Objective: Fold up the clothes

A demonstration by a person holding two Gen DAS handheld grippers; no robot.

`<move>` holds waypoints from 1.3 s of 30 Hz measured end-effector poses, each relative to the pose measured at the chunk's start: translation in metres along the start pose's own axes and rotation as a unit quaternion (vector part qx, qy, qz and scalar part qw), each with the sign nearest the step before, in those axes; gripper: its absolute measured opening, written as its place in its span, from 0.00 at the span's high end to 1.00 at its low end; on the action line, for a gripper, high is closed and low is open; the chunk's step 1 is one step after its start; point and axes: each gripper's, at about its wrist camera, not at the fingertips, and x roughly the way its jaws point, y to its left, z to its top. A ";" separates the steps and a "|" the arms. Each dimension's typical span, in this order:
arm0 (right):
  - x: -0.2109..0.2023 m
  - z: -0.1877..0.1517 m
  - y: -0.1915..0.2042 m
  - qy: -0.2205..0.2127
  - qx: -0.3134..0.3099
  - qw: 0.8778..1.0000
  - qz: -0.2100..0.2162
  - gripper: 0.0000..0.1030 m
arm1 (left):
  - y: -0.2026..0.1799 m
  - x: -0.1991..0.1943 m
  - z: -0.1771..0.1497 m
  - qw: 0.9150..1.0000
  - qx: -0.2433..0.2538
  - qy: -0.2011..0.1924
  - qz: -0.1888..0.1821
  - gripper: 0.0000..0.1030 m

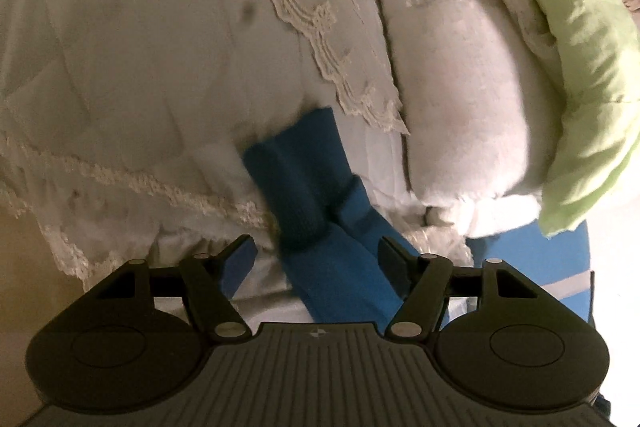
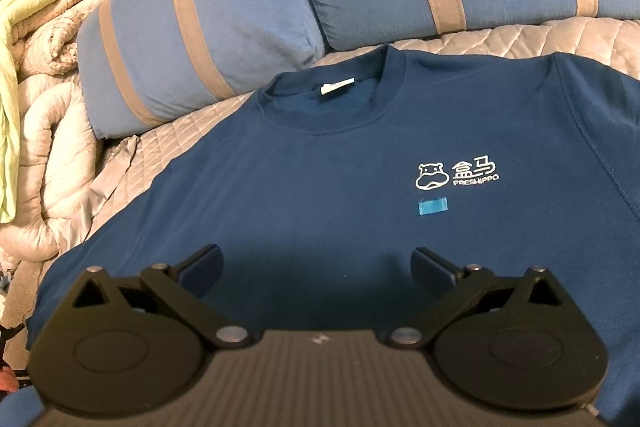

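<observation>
Quilted bed (image 2: 560,39): blue sweatshirt (image 2: 320,187) spread flat below striped pillows (image 2: 200,39), ready for folding. Right tool (image 2: 316,265) apart, empty above sweatshirt hem. Left tool (image 1: 316,259) apart astride sweatshirt sleeve (image 1: 316,195), pads not pressing; likely lining up grab.

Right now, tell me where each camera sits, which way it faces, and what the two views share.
Left wrist: sits on the left gripper, tilted down at a blue sleeve lying between its open fingers, white lace-edged bedding beyond; only the gripper shows.
Right wrist: sits on the right gripper, tilted down over the blue sweatshirt spread on the quilted bed, striped pillows behind; only its open gripper shows.
Shared: the blue garment and the green blanket.
</observation>
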 end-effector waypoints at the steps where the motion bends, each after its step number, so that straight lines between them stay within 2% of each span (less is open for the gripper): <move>1: 0.000 0.000 0.000 0.000 0.000 1.000 0.000 0.00 | 0.000 0.000 0.001 1.000 0.000 -0.007 0.005 0.44; 4: 0.001 0.000 0.000 0.001 -0.001 1.000 0.001 0.00 | -0.006 0.003 0.008 0.999 0.031 -0.014 0.035 0.68; 5: 0.001 0.000 0.000 0.001 -0.002 1.000 0.002 0.00 | -0.011 0.002 0.010 0.998 0.040 -0.015 0.043 0.81; 8: 0.001 -0.001 0.000 0.002 -0.003 1.000 0.002 0.00 | -0.025 0.002 0.016 0.995 0.067 -0.016 0.069 0.91; 11: 0.001 -0.001 0.002 0.002 -0.006 1.000 0.004 0.00 | -0.054 -0.006 0.018 0.987 0.134 -0.037 0.086 0.92; 16: 0.001 -0.002 0.005 0.003 -0.018 1.000 0.005 0.00 | -0.108 -0.024 0.016 0.959 0.258 -0.074 0.091 0.92; 20: 0.002 -0.002 0.007 0.005 -0.022 1.000 0.007 0.00 | -0.143 -0.035 0.005 0.950 0.288 -0.090 0.082 0.92; 23: 0.003 -0.002 0.007 0.008 -0.024 1.000 0.008 0.00 | -0.172 -0.044 -0.013 0.939 0.327 -0.095 0.059 0.92; 30: 0.004 -0.005 0.012 0.010 -0.043 0.999 -0.007 0.00 | -0.235 -0.056 -0.062 0.906 0.414 -0.082 -0.017 0.92; 36: 0.004 -0.005 0.014 0.011 -0.052 0.999 -0.011 0.00 | -0.276 -0.061 -0.102 0.885 0.455 -0.075 -0.066 0.92; 39: 0.005 -0.005 0.014 0.013 -0.052 0.998 -0.012 0.00 | -0.289 -0.060 -0.118 0.877 0.469 -0.066 -0.086 0.92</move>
